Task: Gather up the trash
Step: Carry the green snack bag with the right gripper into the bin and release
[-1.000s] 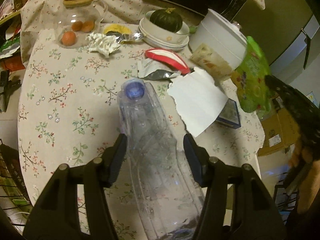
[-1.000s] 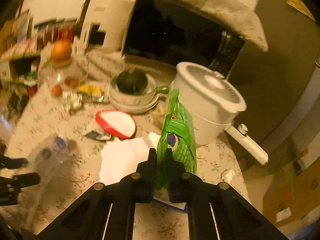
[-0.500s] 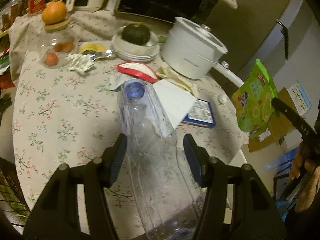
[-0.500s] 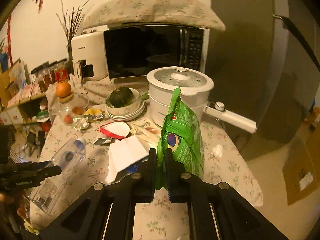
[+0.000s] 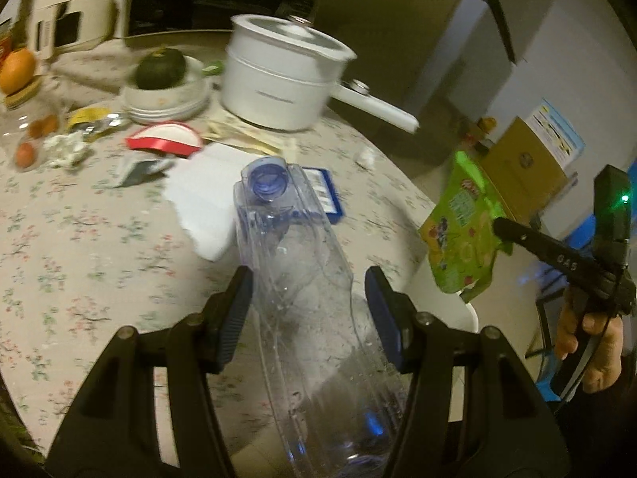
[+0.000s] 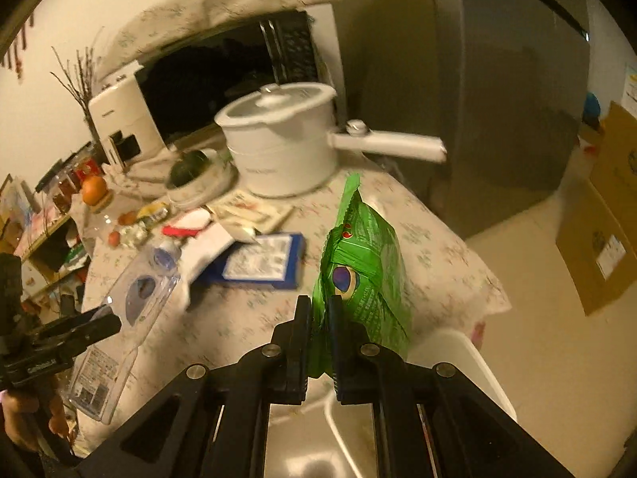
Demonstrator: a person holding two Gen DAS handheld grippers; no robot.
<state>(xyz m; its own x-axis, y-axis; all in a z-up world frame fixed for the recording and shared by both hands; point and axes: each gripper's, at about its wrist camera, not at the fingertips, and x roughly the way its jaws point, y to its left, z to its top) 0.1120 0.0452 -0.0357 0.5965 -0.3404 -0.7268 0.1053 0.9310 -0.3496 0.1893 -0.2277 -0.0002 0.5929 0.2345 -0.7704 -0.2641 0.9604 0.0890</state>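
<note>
My left gripper is shut on a clear plastic bottle with a blue neck, held in the air over the table edge; the bottle also shows in the right wrist view. My right gripper is shut on a green snack bag, which also shows in the left wrist view, held beyond the table's right edge. A white bin stands below the bag. On the table lie torn white paper, a red-rimmed lid and crumpled foil.
The round floral table holds a white pot with a long handle, a squash in stacked bowls, a blue box and a glass jar topped by an orange. Cardboard boxes stand on the floor at the right.
Both grippers have swung to the right with their loads, toward the table's right edge. The white bin has come into view under the green bag.
</note>
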